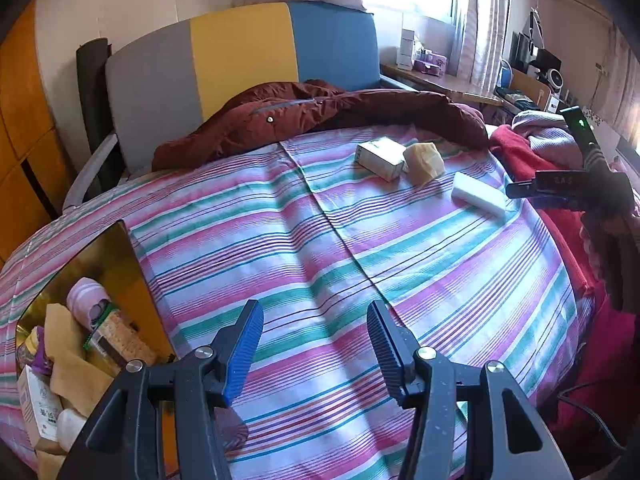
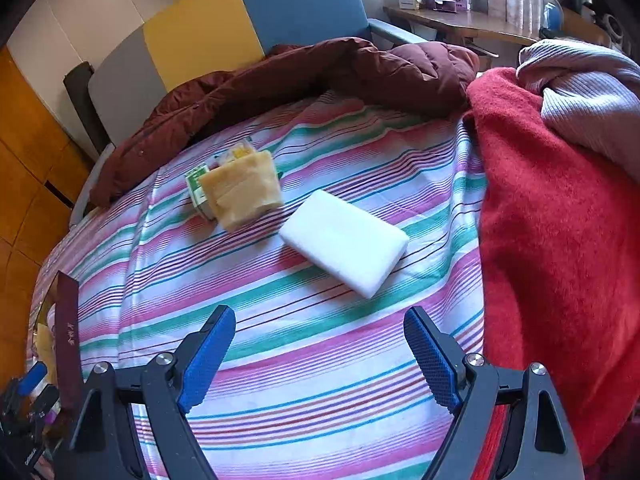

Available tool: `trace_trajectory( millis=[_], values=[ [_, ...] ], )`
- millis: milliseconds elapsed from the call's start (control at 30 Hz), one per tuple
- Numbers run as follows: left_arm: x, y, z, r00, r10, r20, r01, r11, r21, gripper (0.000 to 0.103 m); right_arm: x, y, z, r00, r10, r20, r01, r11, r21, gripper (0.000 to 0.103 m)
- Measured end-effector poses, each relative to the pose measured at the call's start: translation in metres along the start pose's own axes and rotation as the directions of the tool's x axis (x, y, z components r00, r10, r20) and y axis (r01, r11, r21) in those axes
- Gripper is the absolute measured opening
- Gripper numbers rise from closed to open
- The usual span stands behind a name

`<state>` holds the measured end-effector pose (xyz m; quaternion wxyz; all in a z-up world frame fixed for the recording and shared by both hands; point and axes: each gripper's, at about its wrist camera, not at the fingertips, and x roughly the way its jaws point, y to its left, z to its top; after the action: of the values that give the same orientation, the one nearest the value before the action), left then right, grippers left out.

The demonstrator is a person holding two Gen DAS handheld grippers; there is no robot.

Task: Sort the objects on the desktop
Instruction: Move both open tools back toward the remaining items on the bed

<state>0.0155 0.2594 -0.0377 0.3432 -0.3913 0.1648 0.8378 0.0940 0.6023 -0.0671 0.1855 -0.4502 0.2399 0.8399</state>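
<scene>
Left gripper [image 1: 316, 344]: blue-padded fingers [image 1: 246, 350] parted a moderate way, nothing between them, hovering over the striped bedsheet [image 1: 304, 240]. Right gripper [image 2: 320, 356]: fingers [image 2: 210, 356] spread wider, likewise empty, angled down at the sheet just short of the white foam block [image 2: 344, 240].

Beyond the right fingers, flat on the sheet: the white foam block, lying diagonally. Further back and to its left, a folded yellowish cloth [image 2: 242, 192] resting against and partly over a small green-and-white box [image 2: 198, 190]; something yellow behind the cloth, too hidden to identify. In the left wrist view, the same three near the far right of the bed: box [image 1: 380, 158], cloth [image 1: 424, 164] touching it, foam block [image 1: 478, 192] a little apart, with the right gripper [image 1: 552, 190] close beside the block.

At lower left of the left gripper, a gold-lined container [image 1: 108, 256] standing on the bed, already holding a pink roll [image 1: 86, 296], a yellow cloth, boxes and packets.

Round the edges: a dark red padded jacket [image 2: 320, 76] along the headboard [image 1: 240, 56], a red blanket [image 2: 552, 220] and a lilac ribbed garment [image 2: 588, 96] at right
</scene>
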Motion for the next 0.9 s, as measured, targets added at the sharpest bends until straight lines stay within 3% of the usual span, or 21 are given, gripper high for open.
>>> trace_trajectory(
  millis=[633,900],
  values=[
    [0.032,-0.018,0.012,0.997,-0.051,-0.060,0.052,0.999,0.016,0.055,0.040,0.000,0.029,0.999,-0.031,-0.028,0.026,0.987,-0.160,0.088],
    [0.046,-0.023,0.021,0.993,-0.080,-0.088,0.080,0.997,0.003,0.055,0.054,-0.002,0.035,0.999,-0.045,-0.024,0.039,0.977,-0.211,0.093]
  ],
)
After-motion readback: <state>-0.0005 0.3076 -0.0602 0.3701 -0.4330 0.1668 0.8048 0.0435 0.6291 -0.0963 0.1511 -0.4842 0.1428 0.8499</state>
